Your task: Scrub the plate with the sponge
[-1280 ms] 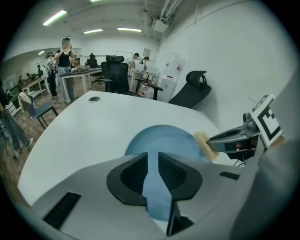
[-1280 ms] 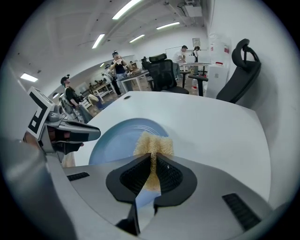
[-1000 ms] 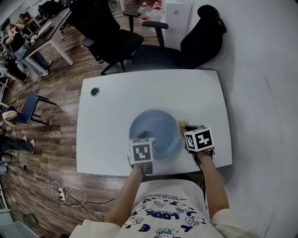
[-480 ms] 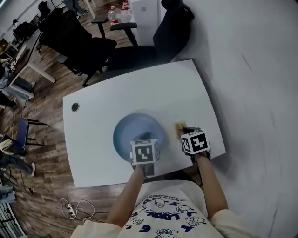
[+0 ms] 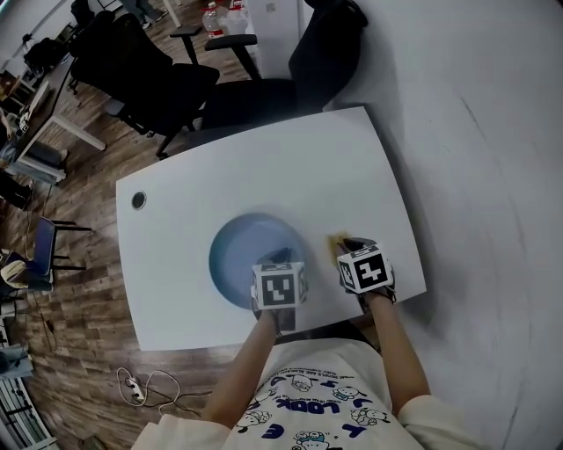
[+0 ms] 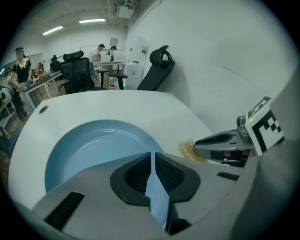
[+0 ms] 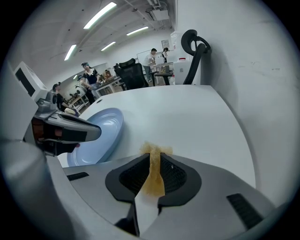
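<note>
1. The left gripper (image 6: 152,157) has its fingers (image 6: 171,173) closed down to a narrow slit. They have just been closing, and the near rim of the blue plate (image 6: 93,145) is pinched between them.
2. The right gripper (image 7: 153,157) has its fingers (image 7: 173,176) almost together, squeezing a yellow-brown sponge (image 7: 153,171). The frayed end of the sponge sticks out past the fingertips.
3. From above, both grippers sit side by side at the near edge of the counter (image 5: 220,176), each pointing steeply down. The left one (image 5: 278,260) is over the plate's near rim, and the right one (image 5: 348,245) is just off to the plate's right.
4. The plate (image 5: 242,250) rests on the white counter, a little left of the middle and towards the person. I cannot tell whether the gripped rim is lifted.
5. The sponge (image 5: 335,243) is down at the counter just beside the plate's right edge, apart from the plate itself.
6. The left gripper view shows the right gripper (image 6: 220,140) close by, with the sponge (image 6: 187,149) under its tip.
7. A round cable hole (image 5: 138,200) sits near the counter's far left corner.
8. Beyond the far edge stand two black office chairs (image 5: 167,79), with bottles (image 5: 220,16) behind them.
9. A white wall (image 5: 493,132) runs along the right side, and the floor (image 5: 79,290) on the left is wood.
</note>
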